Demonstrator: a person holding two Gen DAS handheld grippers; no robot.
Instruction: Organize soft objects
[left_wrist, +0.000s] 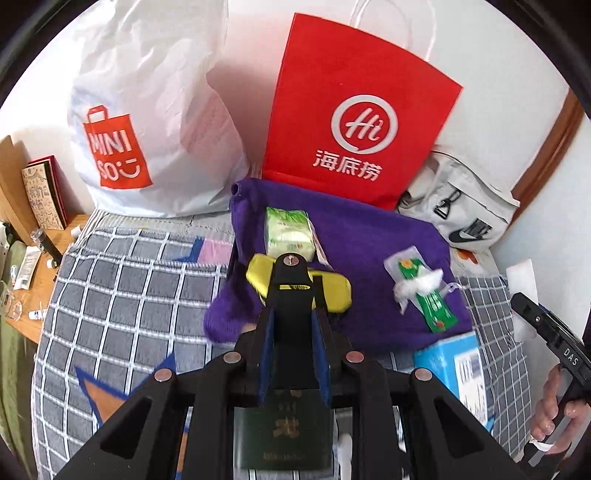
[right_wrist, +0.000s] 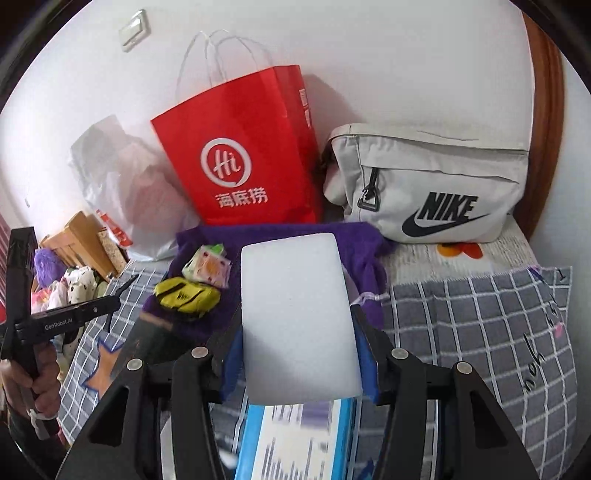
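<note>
Step in hand, as judged: transfer of a held item to the sorting area. The right gripper (right_wrist: 299, 321) is clamped on a white sponge block (right_wrist: 295, 314), which stands upright between its blue pads above a blue box (right_wrist: 295, 443). The left gripper (left_wrist: 291, 302) has its fingers drawn narrow around a dark green flat item (left_wrist: 284, 432); whether they press on it cannot be told. Its tips hover over the yellow pouch (left_wrist: 332, 291).

The soft items lie on a purple cloth (left_wrist: 369, 236), spread over the checked bedding (left_wrist: 122, 288).

Next move, as judged: carry the sponge block forward over the purple cloth, lower it onto a bare patch clear of the pouch, then release. Squeeze lightly; the block will likely deform.

Count on the cloth:
- yellow pouch: one
- tissue pack (left_wrist: 288, 230): one
- green sachet with cotton (left_wrist: 424, 291): one

Behind, against the wall:
- red paper bag (left_wrist: 354, 110): one
- white plastic bag (left_wrist: 147, 110): one
- grey sports bag (right_wrist: 428, 184): one
</note>
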